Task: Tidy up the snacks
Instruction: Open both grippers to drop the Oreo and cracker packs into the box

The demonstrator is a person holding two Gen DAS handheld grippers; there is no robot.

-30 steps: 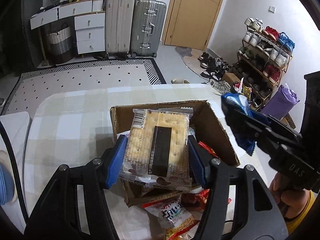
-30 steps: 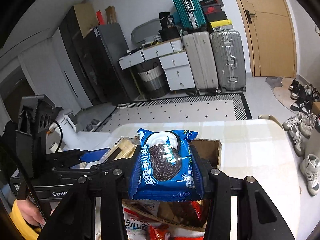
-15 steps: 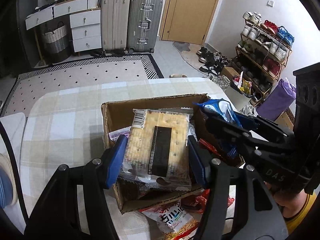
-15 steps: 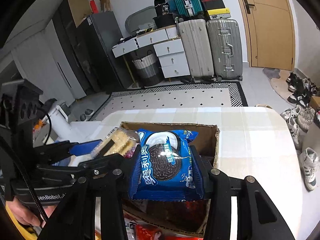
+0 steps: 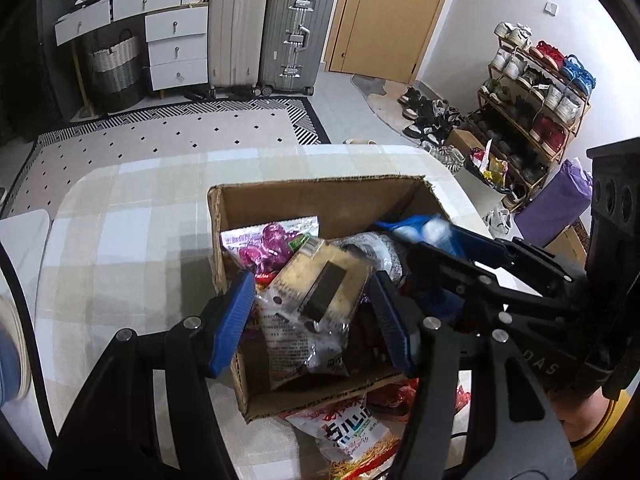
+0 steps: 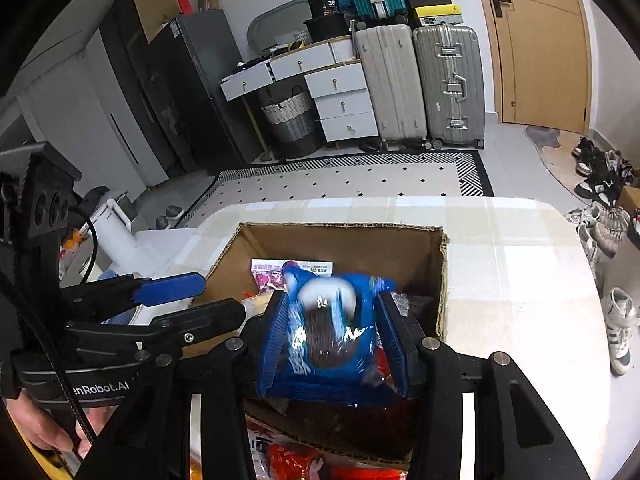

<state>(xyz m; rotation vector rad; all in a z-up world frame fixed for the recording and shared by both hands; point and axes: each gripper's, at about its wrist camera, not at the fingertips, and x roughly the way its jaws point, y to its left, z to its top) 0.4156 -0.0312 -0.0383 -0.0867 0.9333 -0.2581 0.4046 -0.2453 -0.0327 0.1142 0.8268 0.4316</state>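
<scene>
crackers (image 5: 320, 296) have tipped loose into the cardboard box (image 5: 320, 200), the left gripper (image 5: 316, 320) spread clear of them. cookie pack (image 6: 328, 336) stays pinched in the right gripper (image 6: 332, 340), now low over the box; release looks next. checked tablecloth (image 5: 120, 240), suitcases (image 5: 296, 32) beyond.

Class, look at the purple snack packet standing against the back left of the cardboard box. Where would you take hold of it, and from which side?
Grip the purple snack packet by its flat top seal, coming straight down from above. It stands nearly upright against the cardboard box wall, with its top edge free. The cracker packet in front covers its lower part, so a side approach looks blocked.
</scene>
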